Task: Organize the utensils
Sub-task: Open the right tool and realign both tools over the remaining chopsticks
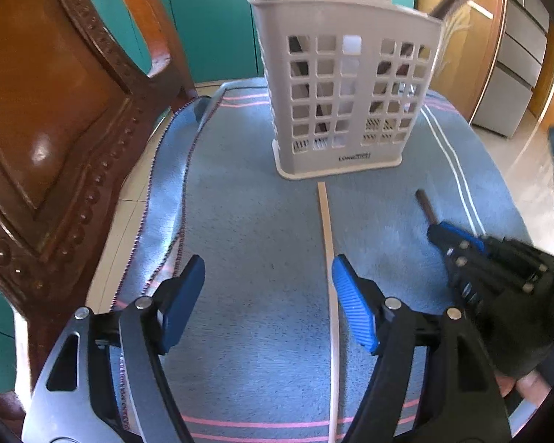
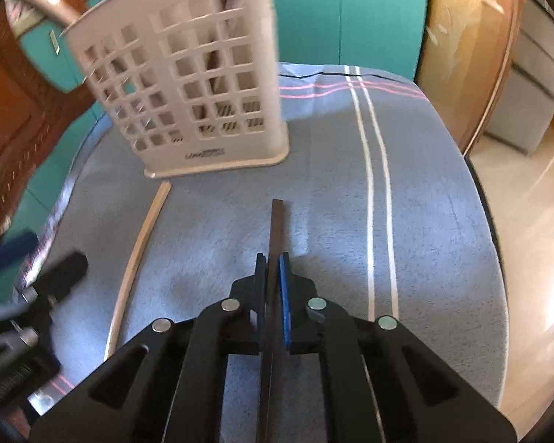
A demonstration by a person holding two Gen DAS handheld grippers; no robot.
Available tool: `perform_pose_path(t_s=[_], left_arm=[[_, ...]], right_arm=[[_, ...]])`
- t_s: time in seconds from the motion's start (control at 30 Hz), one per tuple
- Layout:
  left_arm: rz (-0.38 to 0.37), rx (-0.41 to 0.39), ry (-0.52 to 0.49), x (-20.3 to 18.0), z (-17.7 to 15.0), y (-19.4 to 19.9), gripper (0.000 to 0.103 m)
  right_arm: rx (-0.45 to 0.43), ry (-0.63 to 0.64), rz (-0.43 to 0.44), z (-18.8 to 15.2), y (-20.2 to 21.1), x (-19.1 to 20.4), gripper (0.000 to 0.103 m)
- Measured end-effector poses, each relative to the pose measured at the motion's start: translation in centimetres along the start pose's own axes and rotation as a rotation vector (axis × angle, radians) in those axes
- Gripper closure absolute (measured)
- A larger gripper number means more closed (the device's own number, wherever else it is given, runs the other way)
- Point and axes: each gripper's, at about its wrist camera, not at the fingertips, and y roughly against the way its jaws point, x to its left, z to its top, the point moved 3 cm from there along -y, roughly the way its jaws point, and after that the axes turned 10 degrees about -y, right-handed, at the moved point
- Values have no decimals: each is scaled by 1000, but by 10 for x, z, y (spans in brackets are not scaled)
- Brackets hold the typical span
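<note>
Pale grey plastic utensil caddy with a square-hole lattice (image 1: 345,99) stands upright at upper centre of the left wrist view, on a blue towel with pink and white stripes (image 1: 247,229) spread over the desk. Dark lettering on the caddy's base band begins "LONG"; the rest is too small to read. In the right wrist view the same print is blurred. Several handles stick up out of the caddy's top.

Light wooden chopstick (image 1: 327,221) lies on the towel, running from just before the caddy's base down toward the bottom of the frame. Left tool (image 1: 267,302) has its blue ribbed pads wide apart with nothing clamped; the chopstick passes just beside the right-hand pad.

Dark brown chopstick (image 2: 276,229), straight and square-edged, sits at centre of the right wrist view, tip pointing toward the caddy. Right tool (image 2: 273,269) is closed tight on it.

Carved brown wooden chair (image 1: 55,129) fills the left edge.
</note>
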Motion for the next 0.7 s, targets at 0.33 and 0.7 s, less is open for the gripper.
perform_pose_path(t_s=[0.33,0.7], left_arm=[[-11,63,-70,-24,1,-34,29],[-25,51,-35,-25,17,-53,27]], right_arm=[[-11,-154,35,18,18,-34,80],[22,-124,20,16,6,-35,73]])
